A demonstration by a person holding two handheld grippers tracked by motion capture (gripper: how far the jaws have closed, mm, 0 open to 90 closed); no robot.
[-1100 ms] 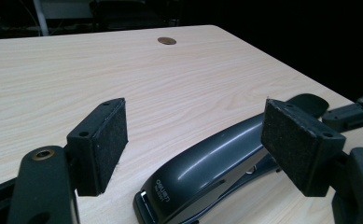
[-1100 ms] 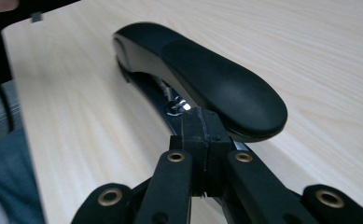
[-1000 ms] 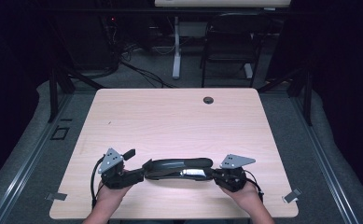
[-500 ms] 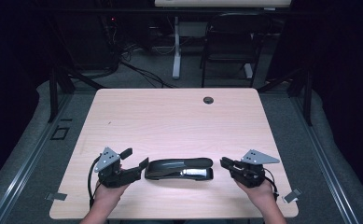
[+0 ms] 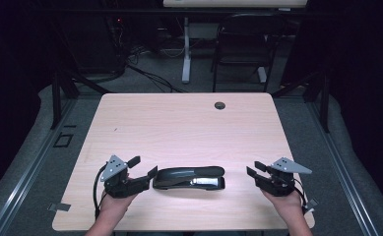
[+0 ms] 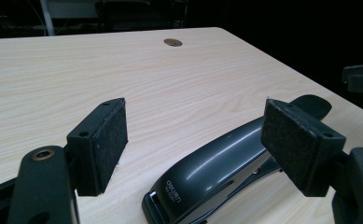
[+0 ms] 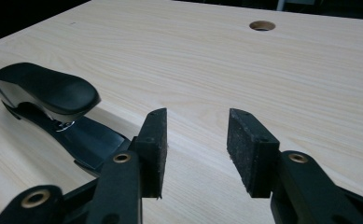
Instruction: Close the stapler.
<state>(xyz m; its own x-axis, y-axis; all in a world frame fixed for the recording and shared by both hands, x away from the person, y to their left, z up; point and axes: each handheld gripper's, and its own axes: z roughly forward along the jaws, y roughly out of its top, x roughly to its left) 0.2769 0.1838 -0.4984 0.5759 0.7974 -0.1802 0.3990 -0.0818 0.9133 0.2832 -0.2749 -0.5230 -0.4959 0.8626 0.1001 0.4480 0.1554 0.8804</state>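
Observation:
A black stapler (image 5: 189, 178) lies flat on the wooden table (image 5: 179, 128) near the front edge, lengthwise left to right. My left gripper (image 5: 143, 166) is open just off its left end, the near jaw almost touching it. In the left gripper view the stapler (image 6: 216, 172) lies low between the wide-open jaws of the left gripper (image 6: 193, 135), not clamped. My right gripper (image 5: 254, 169) is open, a short way right of the stapler. In the right gripper view the right gripper (image 7: 196, 149) holds nothing and the stapler (image 7: 53, 93) lies to the left.
A round cable hole (image 5: 220, 105) sits near the table's far edge. Beyond the table stand a dark chair (image 5: 243, 44) and a white desk leg (image 5: 186, 49), with cables on the floor. The right gripper's jaw tip (image 6: 361, 77) shows at the right edge.
Both grippers were at the stapler's ends a second ago. The right one has since drawn well off to the right, the left one slightly left. The stapler stays on the table.

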